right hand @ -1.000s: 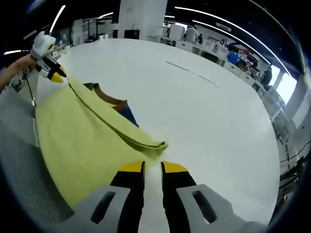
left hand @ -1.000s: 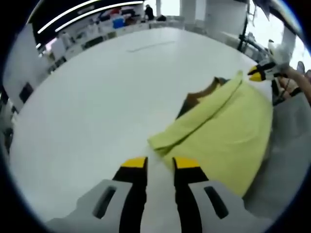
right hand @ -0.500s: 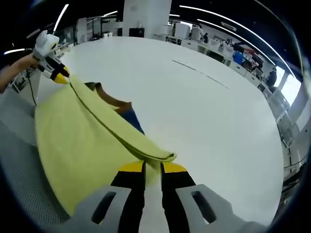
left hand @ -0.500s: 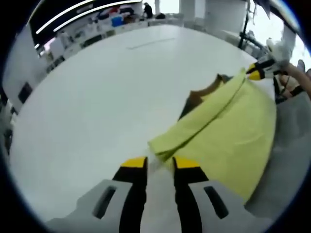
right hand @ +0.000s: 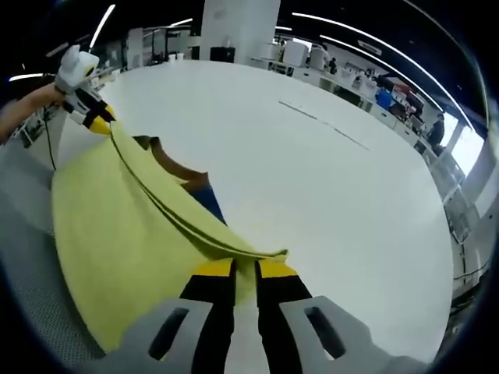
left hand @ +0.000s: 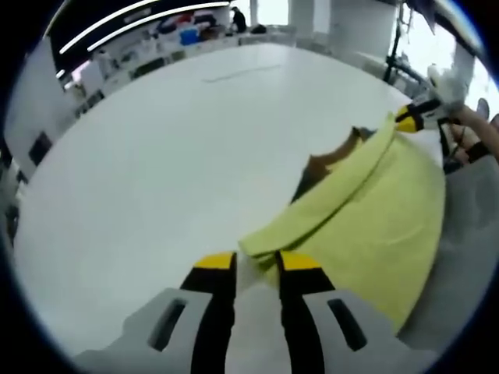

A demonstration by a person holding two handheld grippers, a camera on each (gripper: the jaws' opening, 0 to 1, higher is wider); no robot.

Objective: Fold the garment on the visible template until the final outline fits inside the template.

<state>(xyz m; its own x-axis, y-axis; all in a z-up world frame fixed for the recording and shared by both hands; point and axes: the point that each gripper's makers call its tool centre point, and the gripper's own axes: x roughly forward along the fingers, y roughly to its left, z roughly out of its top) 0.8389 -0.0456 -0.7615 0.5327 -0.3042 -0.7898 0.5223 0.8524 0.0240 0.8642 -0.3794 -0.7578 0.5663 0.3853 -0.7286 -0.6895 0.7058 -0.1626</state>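
A yellow-green garment [left hand: 374, 210] lies on the white table [left hand: 171, 156], with one edge folded into a band over a dark brown and blue part [left hand: 316, 165]. My left gripper [left hand: 257, 262] has its jaws a narrow gap apart, with the near corner of the band between the tips. In the right gripper view my right gripper [right hand: 245, 269] pinches the garment [right hand: 117, 226] at the band's other end. Each gripper also shows far off at the opposite corner: the right gripper [left hand: 411, 118] held by a hand, and the left gripper [right hand: 92, 117].
A grey mesh mat [right hand: 31, 257] lies under the garment at the table's near side. The wide table top [right hand: 327, 187] beyond the garment carries a thin dark line [right hand: 323, 125]. Benches and shelves stand far behind.
Both grippers have closed in on the folded band. Its corners were ahead of the tips and now sit between them, and the band looks straighter and more taut.
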